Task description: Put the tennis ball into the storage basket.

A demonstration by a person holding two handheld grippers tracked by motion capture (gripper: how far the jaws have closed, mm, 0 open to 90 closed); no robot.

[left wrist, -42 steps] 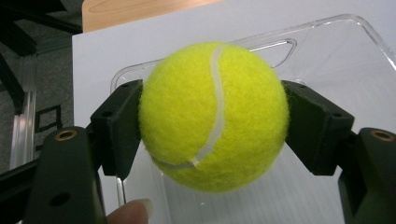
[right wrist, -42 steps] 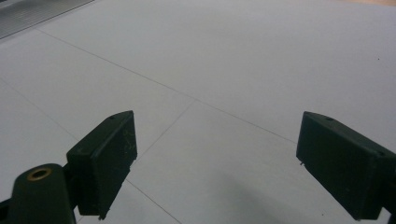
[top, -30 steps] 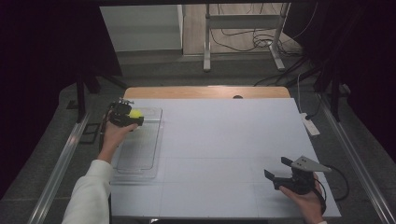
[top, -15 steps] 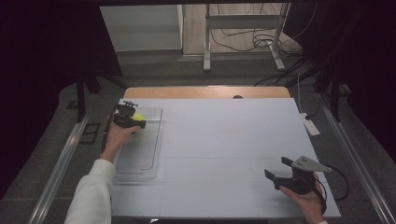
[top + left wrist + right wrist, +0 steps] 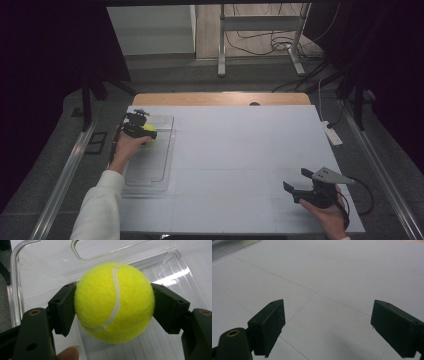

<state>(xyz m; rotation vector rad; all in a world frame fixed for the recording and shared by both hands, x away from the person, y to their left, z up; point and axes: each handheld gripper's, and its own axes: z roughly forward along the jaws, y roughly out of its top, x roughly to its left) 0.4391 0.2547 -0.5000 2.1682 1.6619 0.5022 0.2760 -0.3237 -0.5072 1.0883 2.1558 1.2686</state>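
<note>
A yellow tennis ball (image 5: 113,301) sits clamped between the two black jaws of my left gripper (image 5: 113,305). In the high view that left gripper (image 5: 145,131) holds the ball (image 5: 149,133) over the far end of a clear plastic tray (image 5: 162,172) at the table's left side. The tray's clear floor and rim (image 5: 30,272) lie right under the ball. My right gripper (image 5: 297,183) rests low at the table's near right, open, with nothing between its jaws. Its own view (image 5: 327,325) looks across bare white table.
The white table top (image 5: 240,150) carries faint grid lines. A white power strip (image 5: 332,134) lies at its right edge, and a cable trails from the right gripper. Metal rails run along both sides of the table.
The left gripper with the ball has shifted slightly toward the near side and right over the tray. The right gripper has stayed put.
</note>
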